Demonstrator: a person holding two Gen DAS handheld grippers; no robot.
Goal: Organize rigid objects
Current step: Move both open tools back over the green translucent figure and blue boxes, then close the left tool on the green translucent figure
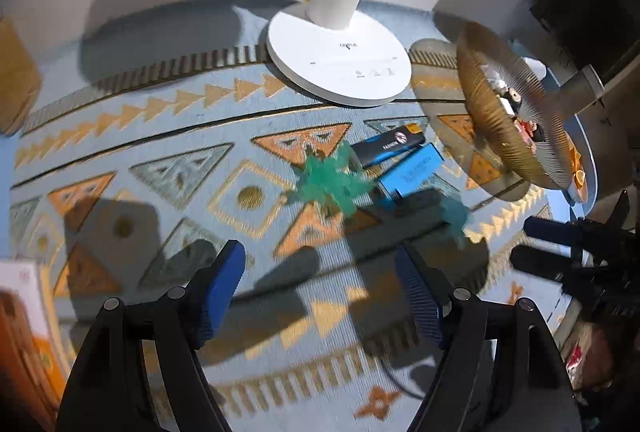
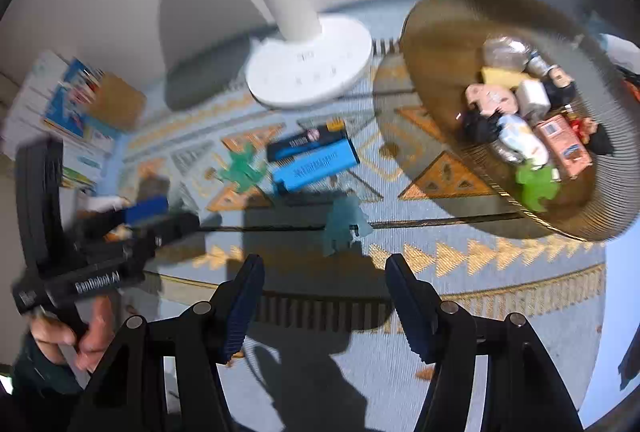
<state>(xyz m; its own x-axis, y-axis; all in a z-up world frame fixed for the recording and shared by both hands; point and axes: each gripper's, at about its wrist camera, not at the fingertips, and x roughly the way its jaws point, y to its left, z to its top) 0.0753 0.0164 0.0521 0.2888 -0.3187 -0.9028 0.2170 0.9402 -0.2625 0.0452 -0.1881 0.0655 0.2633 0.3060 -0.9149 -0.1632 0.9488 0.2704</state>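
Teal toy figure (image 2: pixel 345 222) just ahead of right gripper (image 2: pixel 324 288), jaws apart, empty; left gripper (image 1: pixel 320 272) likewise; golden bowl (image 2: pixel 440 31) presumably collects toys.

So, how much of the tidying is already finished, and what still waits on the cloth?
Done: the ribbed bowl already holds a pile of small items, among them a bright green figure.
In hand: nothing; the left gripper and the right gripper are both open and empty above the cloth.
Left: the light blue box, the dark blue box, the green toy and the teal toy.
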